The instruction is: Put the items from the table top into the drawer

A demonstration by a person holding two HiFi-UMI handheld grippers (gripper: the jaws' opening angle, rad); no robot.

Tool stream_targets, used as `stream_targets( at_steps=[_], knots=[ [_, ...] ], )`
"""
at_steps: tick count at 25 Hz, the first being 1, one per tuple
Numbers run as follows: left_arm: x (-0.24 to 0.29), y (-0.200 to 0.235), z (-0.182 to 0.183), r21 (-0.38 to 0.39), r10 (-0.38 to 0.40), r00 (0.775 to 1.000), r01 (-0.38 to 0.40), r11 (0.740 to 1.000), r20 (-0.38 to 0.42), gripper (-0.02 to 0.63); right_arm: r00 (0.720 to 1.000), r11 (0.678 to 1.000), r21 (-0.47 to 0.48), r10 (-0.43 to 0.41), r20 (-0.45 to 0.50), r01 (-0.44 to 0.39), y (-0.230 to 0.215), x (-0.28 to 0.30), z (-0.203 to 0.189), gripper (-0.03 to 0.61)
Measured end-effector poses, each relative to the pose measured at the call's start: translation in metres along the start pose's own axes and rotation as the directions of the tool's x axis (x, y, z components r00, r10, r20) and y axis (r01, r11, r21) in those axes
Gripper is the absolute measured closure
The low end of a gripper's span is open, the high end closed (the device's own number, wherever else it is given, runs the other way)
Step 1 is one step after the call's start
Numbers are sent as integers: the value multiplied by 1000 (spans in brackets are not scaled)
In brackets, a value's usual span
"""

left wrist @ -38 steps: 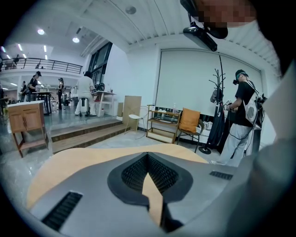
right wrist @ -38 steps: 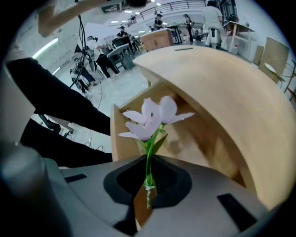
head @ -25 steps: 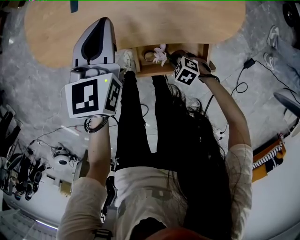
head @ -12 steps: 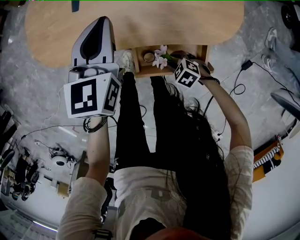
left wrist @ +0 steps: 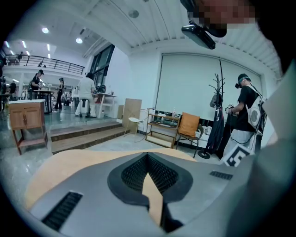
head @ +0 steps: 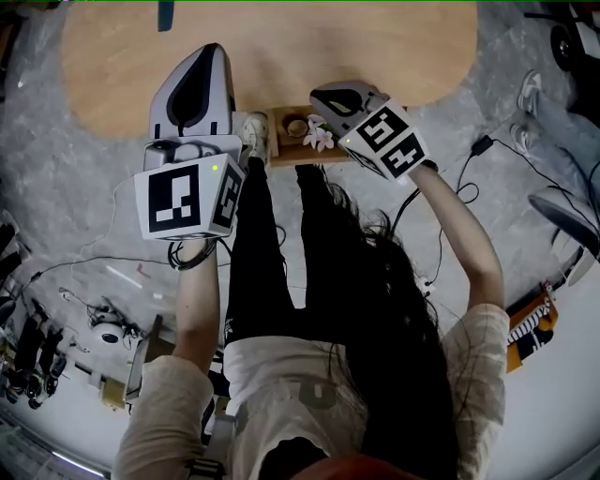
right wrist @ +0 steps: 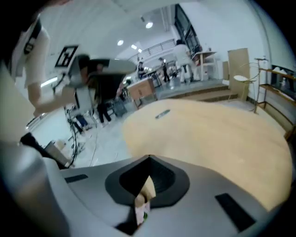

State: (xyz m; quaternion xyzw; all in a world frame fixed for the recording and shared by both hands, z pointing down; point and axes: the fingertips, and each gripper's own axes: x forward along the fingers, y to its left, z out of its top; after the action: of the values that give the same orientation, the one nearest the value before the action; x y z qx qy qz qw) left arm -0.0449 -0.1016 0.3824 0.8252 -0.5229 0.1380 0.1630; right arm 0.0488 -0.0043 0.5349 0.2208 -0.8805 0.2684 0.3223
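Observation:
The wooden table top point(head: 281, 47) fills the top of the head view. Below its near edge the drawer point(head: 280, 120) stands pulled out, with a pink-white flower point(head: 319, 134) and a small round cup point(head: 297, 127) lying in it. My right gripper point(head: 323, 94) hovers above the drawer's right side and points over the table. Its jaws have just closed and are shut with nothing between them point(right wrist: 149, 159). My left gripper point(head: 208, 52) is shut and empty over the table's near left edge point(left wrist: 148, 155). A small dark-blue item point(head: 166, 14) lies at the table's far side point(right wrist: 163, 113).
The person's legs stand right in front of the drawer. Cables point(head: 469, 159) trail over the grey floor point(head: 56, 187) to the right and left. A shoe point(head: 528, 92) lies at the far right. Other people, a chair point(left wrist: 188, 126) and shelves are far behind the table.
My right gripper has risen out of the drawer to above the table's edge, and the flower has stayed in the drawer. The left gripper has hardly moved.

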Motion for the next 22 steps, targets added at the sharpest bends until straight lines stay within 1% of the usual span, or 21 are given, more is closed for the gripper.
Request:
stream_targets(
  at_steps=[1, 2, 3, 4, 6, 7, 8, 9, 10, 11, 12, 14, 19, 22],
  knots=[
    [-2, 2, 4, 1, 6, 1000, -6, 1000, 7, 607, 996, 999, 31, -37, 83, 35, -9, -9, 32, 574],
    [-3, 4, 9, 1, 14, 1000, -14, 1000, 14, 607, 982, 995, 68, -83, 167, 73, -18, -20, 64, 574],
    [-4, 6, 14, 1, 24, 999, -24, 1000, 23, 607, 959, 988, 108, -134, 251, 110, -29, -33, 94, 574],
    [-5, 9, 19, -2, 32, 999, -32, 999, 32, 607, 926, 978, 149, -188, 329, 145, -38, -48, 121, 574],
    [-7, 13, 29, -14, 43, 998, -43, 999, 51, 607, 842, 953, 225, -287, 456, 203, -51, -77, 167, 574],
    [-7, 15, 34, -19, 48, 997, -47, 999, 59, 607, 801, 940, 256, -327, 502, 224, -55, -91, 185, 574],
    [-7, 16, 39, -23, 52, 996, -51, 998, 67, 607, 765, 930, 277, -357, 536, 240, -57, -102, 200, 574],
    [-6, 18, 43, -27, 56, 996, -54, 998, 75, 607, 738, 923, 290, -378, 560, 253, -58, -111, 211, 574],
    [-5, 18, 46, -31, 58, 995, -56, 998, 81, 607, 719, 919, 296, -390, 576, 262, -59, -117, 219, 574],
    [-5, 19, 48, -34, 58, 995, -55, 998, 87, 607, 706, 916, 299, -397, 586, 268, -58, -120, 225, 574],
    [-4, 20, 49, -35, 57, 994, -54, 998, 90, 607, 699, 915, 300, -400, 592, 269, -57, -121, 229, 574],
    [-4, 21, 50, -33, 55, 994, -52, 998, 92, 607, 701, 916, 300, -398, 592, 267, -56, -117, 232, 574],
    [-7, 33, 50, -32, 69, 994, -67, 997, 86, 607, 728, 917, 295, -393, 562, 267, -53, -97, 232, 574],
    [-8, 47, 49, -22, 92, 993, -90, 996, 79, 607, 750, 909, 320, -404, 525, 266, -56, -76, 232, 574]
  ],
)
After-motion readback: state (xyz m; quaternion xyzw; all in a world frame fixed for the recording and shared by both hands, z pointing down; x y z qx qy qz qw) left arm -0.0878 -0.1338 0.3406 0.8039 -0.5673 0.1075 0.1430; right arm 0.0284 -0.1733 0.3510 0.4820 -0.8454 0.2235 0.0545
